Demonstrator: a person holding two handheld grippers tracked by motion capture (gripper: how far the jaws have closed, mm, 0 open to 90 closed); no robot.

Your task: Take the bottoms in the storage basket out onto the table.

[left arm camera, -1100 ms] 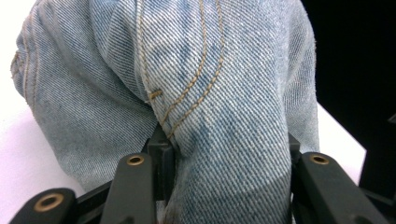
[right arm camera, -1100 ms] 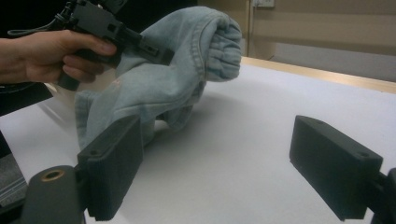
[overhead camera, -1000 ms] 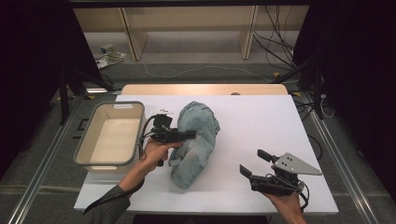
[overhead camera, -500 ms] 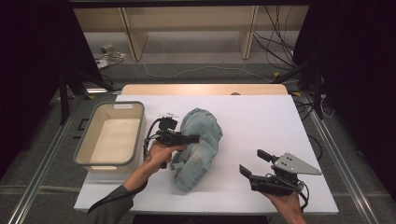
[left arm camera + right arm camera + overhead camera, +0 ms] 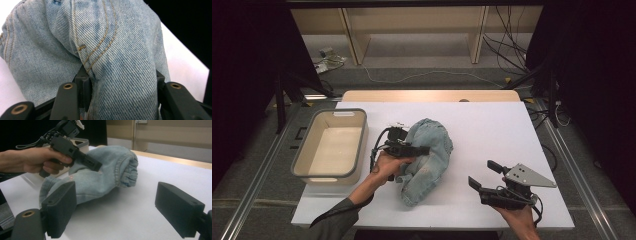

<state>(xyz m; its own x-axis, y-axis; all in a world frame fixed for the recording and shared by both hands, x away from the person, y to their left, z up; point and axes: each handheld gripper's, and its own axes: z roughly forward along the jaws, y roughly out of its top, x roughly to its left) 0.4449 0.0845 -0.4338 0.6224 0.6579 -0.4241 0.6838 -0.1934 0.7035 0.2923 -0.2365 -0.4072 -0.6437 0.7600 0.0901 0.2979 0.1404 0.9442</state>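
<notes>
My left claw is clenched on a fold of the jeans, bunched on the white surface. My right claw hangs released, well apart from them.

High view: fixed above the counter's near edge, facing forward and down, far enough to take in its whole top. Left gripper view: rides the left tool, pressed right up against the jeans (denim weave visible). Right gripper view: low over the counter, facing the jeans from well apart. All three views share the jeans.
</notes>
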